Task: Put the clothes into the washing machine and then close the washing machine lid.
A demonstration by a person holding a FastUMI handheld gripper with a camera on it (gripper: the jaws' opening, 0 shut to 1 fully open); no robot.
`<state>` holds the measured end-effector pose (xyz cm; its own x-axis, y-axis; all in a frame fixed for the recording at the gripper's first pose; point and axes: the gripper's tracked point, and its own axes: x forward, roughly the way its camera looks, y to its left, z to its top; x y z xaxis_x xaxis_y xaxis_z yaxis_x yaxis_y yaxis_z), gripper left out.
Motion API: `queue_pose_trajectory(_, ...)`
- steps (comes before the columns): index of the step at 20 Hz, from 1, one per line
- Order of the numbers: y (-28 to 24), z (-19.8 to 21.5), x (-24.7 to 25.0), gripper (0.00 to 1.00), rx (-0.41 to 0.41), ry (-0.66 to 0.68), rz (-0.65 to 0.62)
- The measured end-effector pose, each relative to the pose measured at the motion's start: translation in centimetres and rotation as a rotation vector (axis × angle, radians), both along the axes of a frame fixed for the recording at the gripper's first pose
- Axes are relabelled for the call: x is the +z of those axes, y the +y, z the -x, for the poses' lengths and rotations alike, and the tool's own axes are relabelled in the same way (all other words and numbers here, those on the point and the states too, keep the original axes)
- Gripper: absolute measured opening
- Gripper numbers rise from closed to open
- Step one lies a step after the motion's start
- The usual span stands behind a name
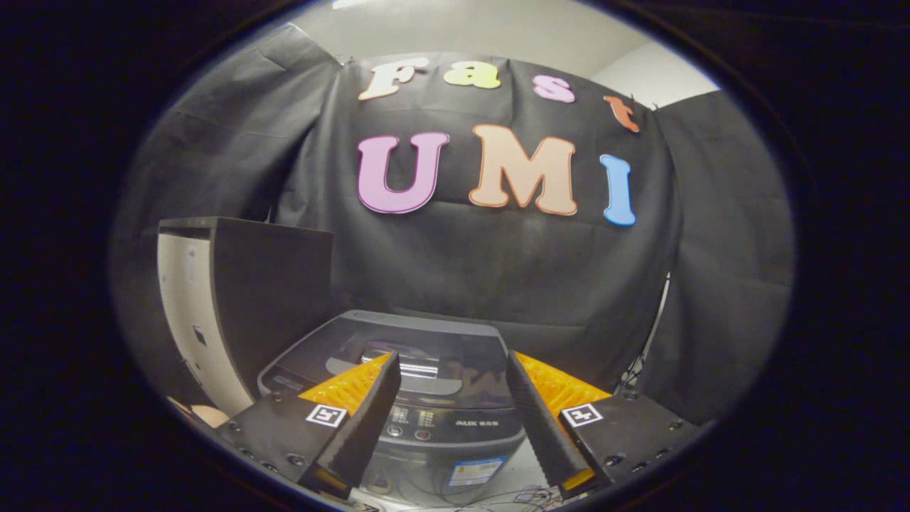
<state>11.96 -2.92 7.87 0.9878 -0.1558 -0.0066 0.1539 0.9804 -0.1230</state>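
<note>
Black cloth backs the booth; my gripper [449, 370] hangs open and empty above the dark-grey top-loading washing machine [398, 370], lid shut; I should fetch clothes first.

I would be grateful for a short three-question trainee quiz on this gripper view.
1. True or false: the washing machine has its lid shut.
2. The gripper is: A) open, holding nothing; B) shut on clothes.
3. What stands beside the machine, beyond one finger?

Key: 1 true. 2 A; the fingers are spread apart above the machine. 3 A tall dark cabinet.
</note>
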Motion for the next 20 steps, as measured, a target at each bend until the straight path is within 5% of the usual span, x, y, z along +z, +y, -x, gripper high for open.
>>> queue_pose_trajectory(11, 0.7, 6.4, -3.4, 0.94, 0.095, -0.185, -0.121)
queue_pose_trajectory(20, 0.9, 6.2, -9.8, 0.94, 0.113, -0.015, -0.17)
